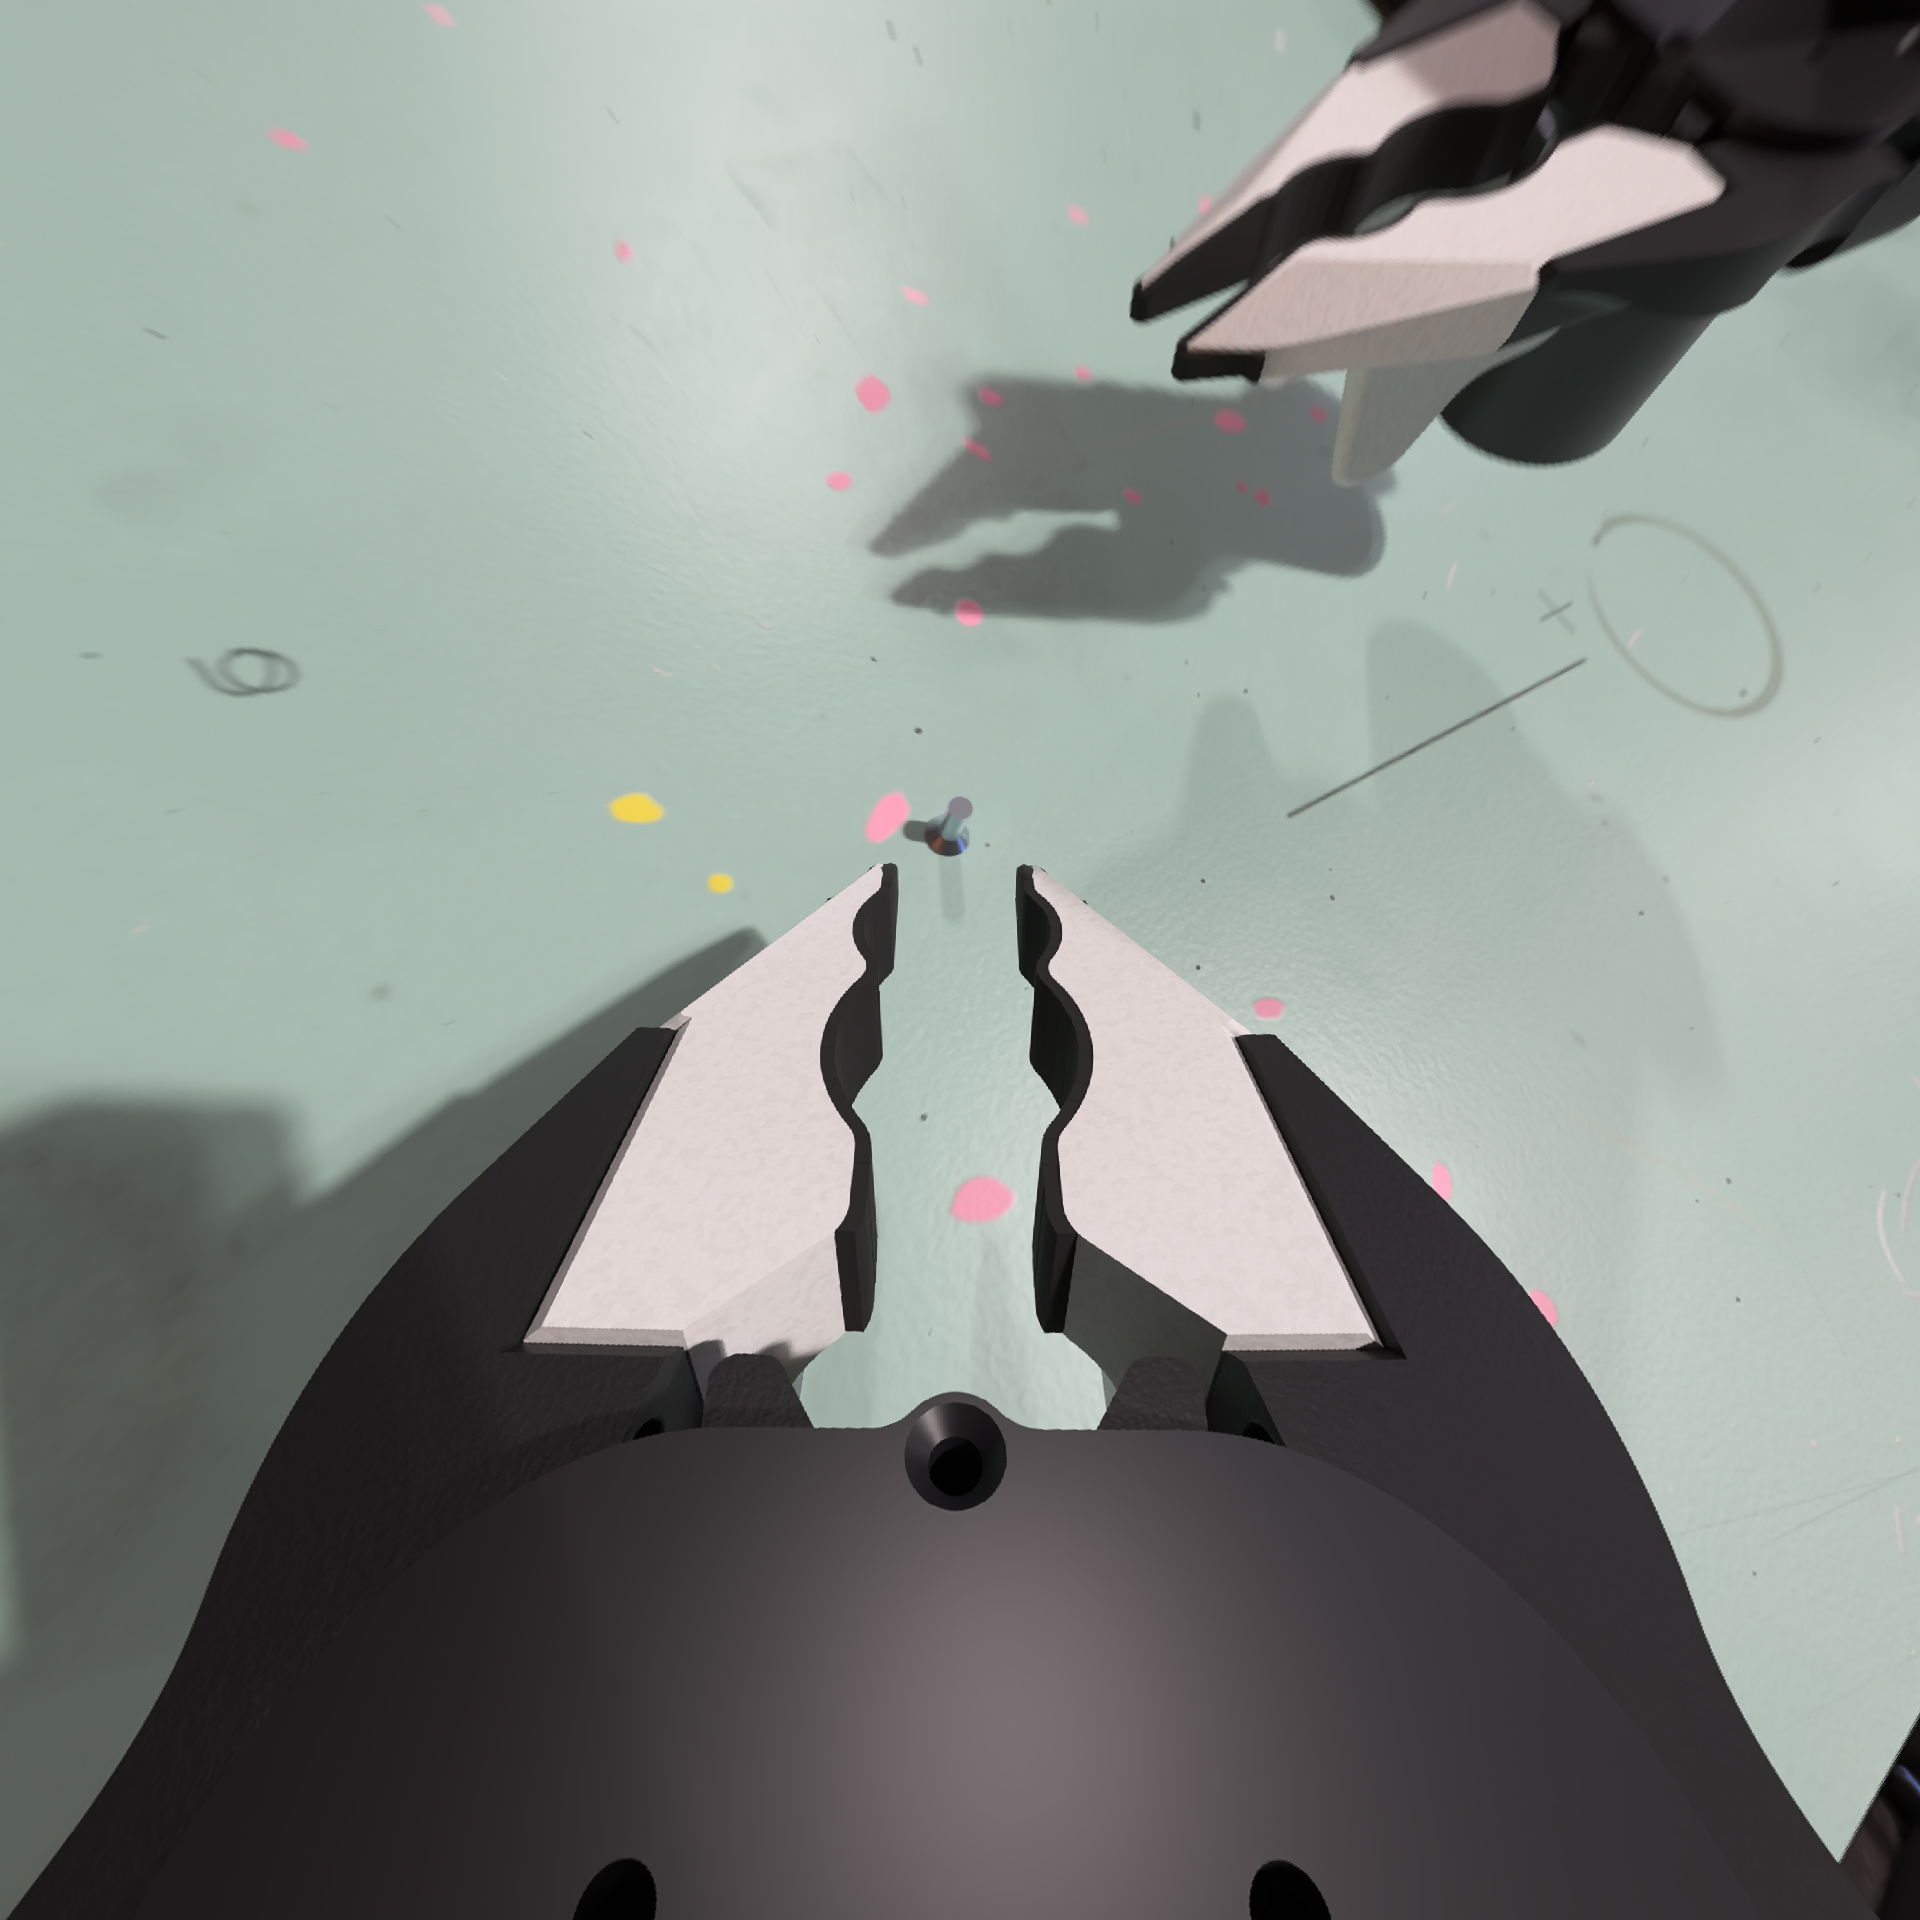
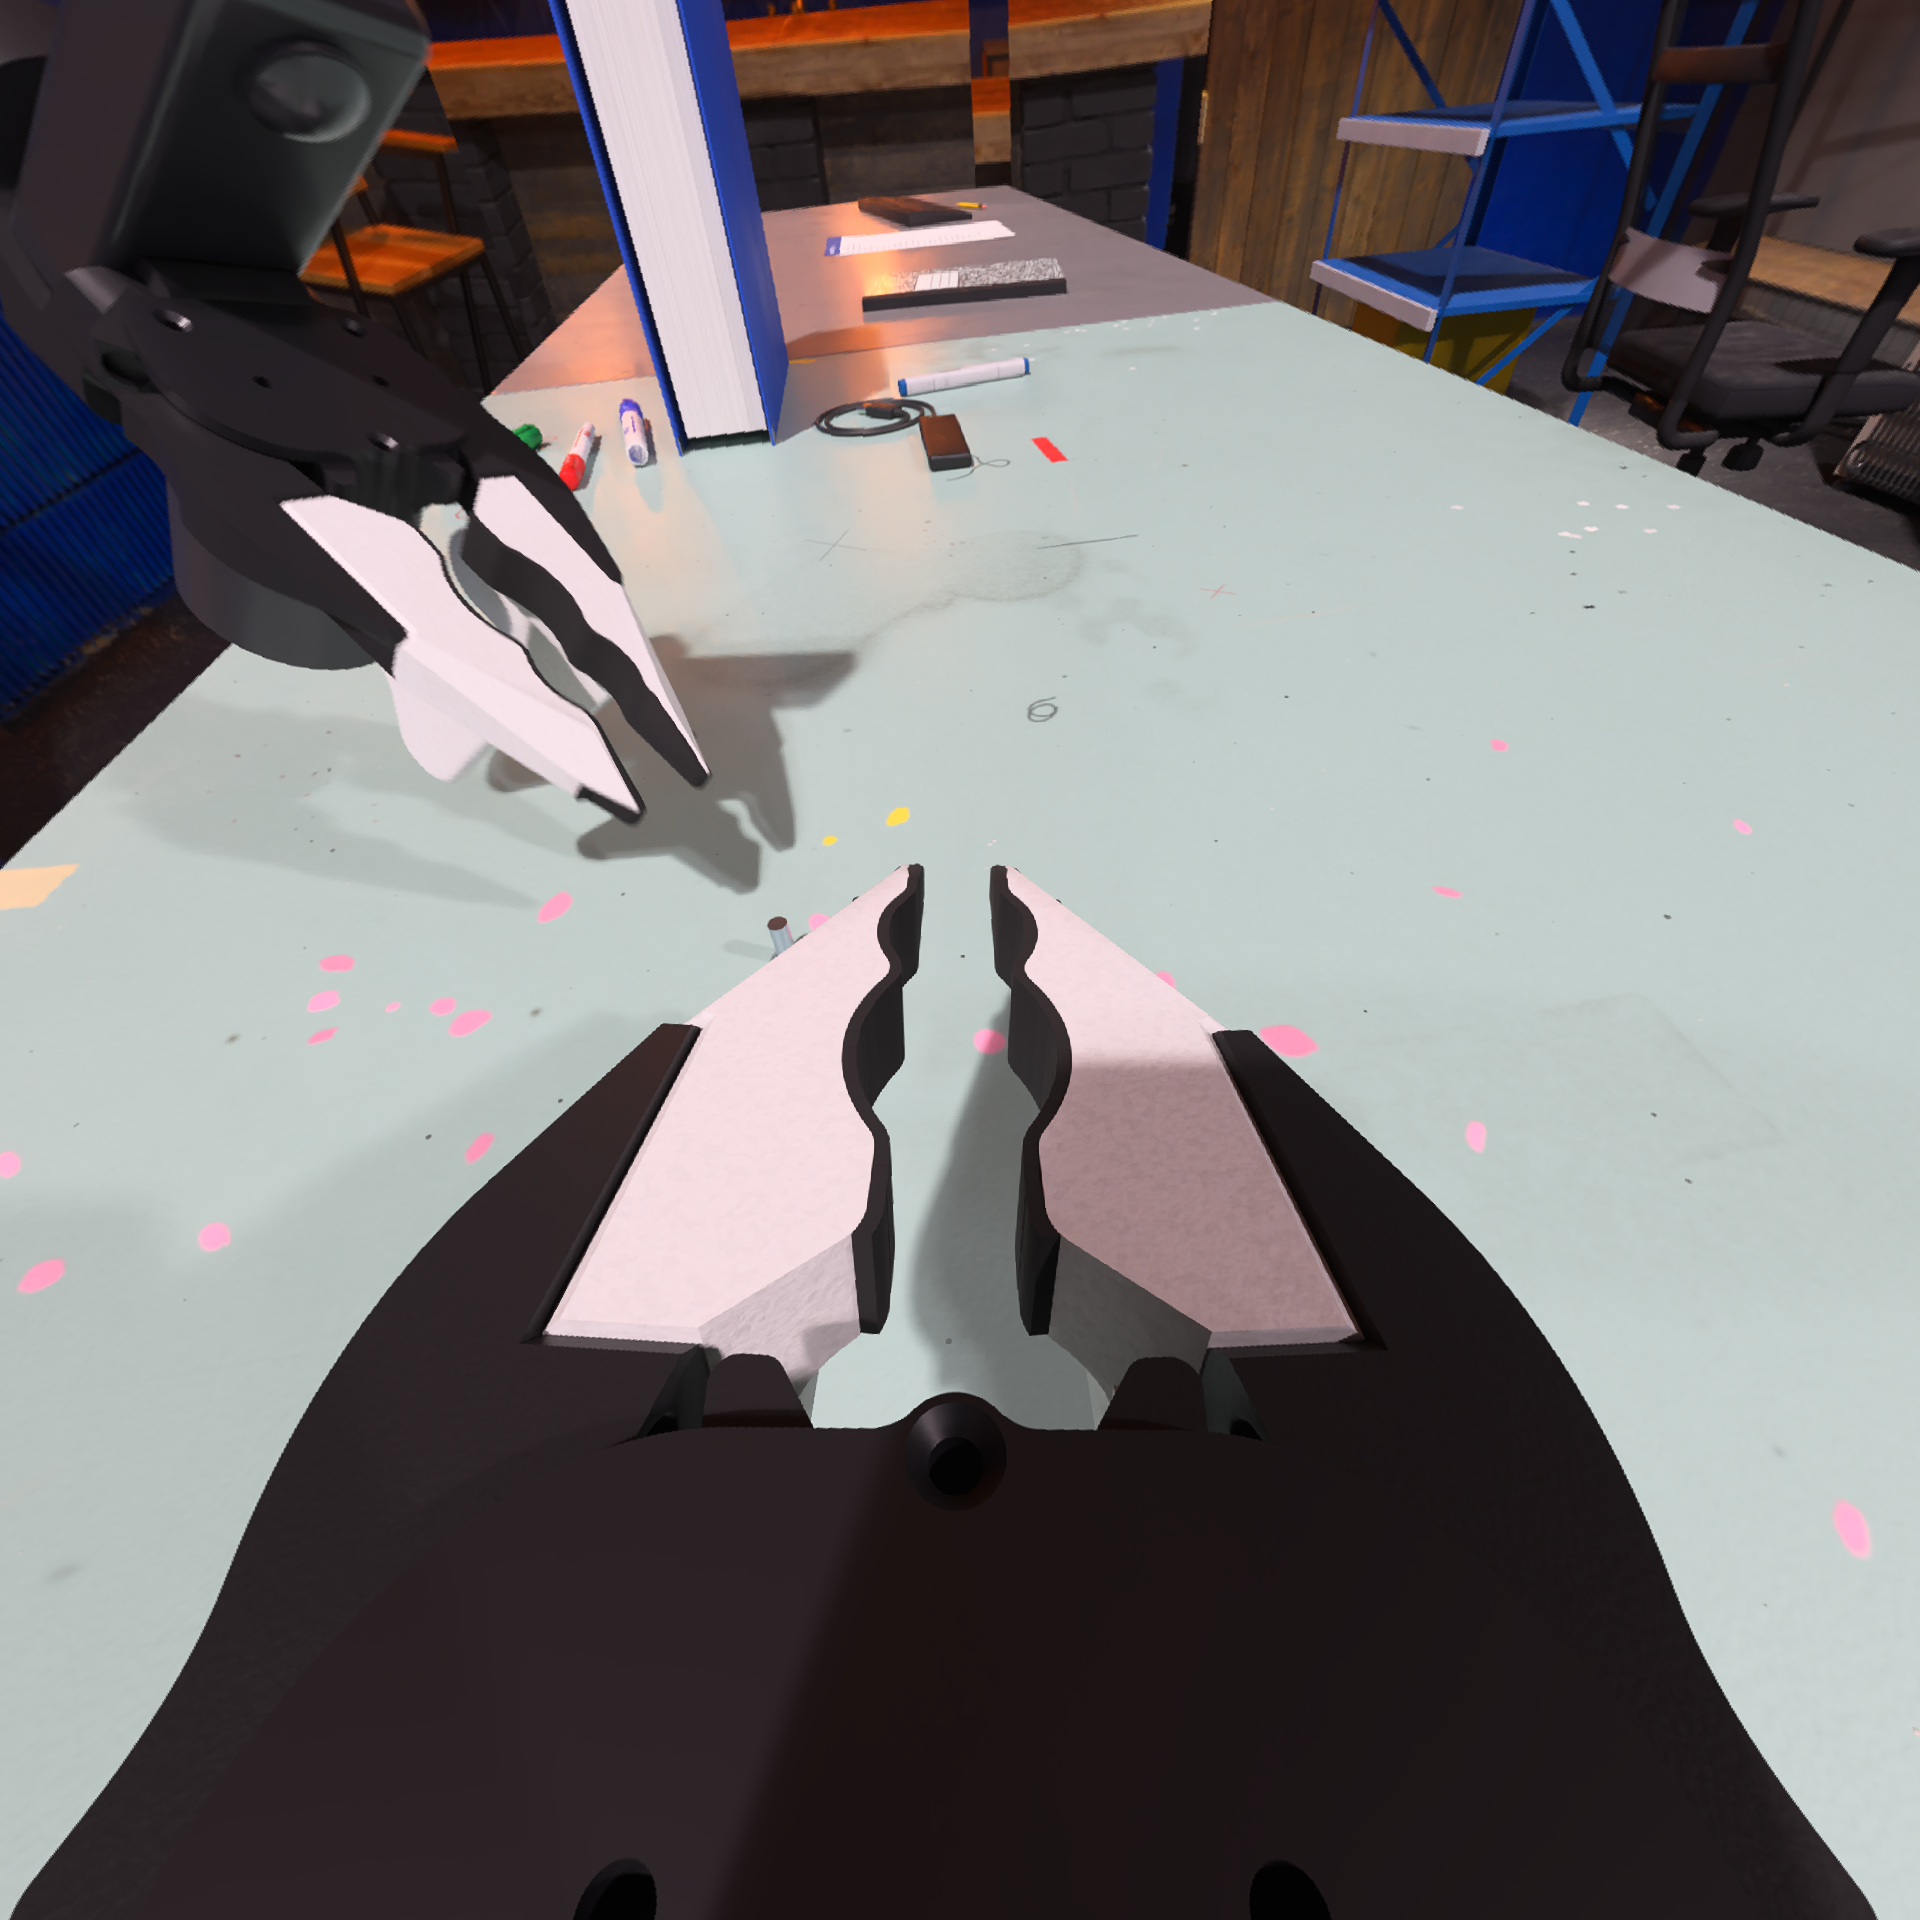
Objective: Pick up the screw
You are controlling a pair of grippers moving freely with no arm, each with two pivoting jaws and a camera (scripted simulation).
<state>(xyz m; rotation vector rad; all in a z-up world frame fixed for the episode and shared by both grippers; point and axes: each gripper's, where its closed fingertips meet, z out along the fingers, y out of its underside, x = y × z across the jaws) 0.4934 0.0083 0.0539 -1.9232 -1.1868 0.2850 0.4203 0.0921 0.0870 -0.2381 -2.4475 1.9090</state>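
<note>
A small grey metal screw (image 1: pixel 952 828) stands on its head on the pale green table, shank up. My left gripper (image 1: pixel 957 873) is open and empty, its fingertips just short of the screw, which sits in line with the gap. In the right wrist view the screw (image 2: pixel 779 933) shows just left of my right gripper's left finger, partly hidden by it. My right gripper (image 2: pixel 953 871) is open with a narrow gap and empty. The right gripper also shows in the left wrist view (image 1: pixel 1195 332) at the upper right, above the table. The left gripper shows in the right wrist view (image 2: pixel 670 795) at the left.
The table (image 2: pixel 1351 831) carries pink and yellow paint spots. At its far end stand an upright blue-and-white book (image 2: pixel 686 229), markers (image 2: pixel 634 431), a black adapter with cable (image 2: pixel 940 436) and a white marker (image 2: pixel 961 374). Blue shelving (image 2: pixel 1455 208) and an office chair (image 2: pixel 1756 353) lie beyond.
</note>
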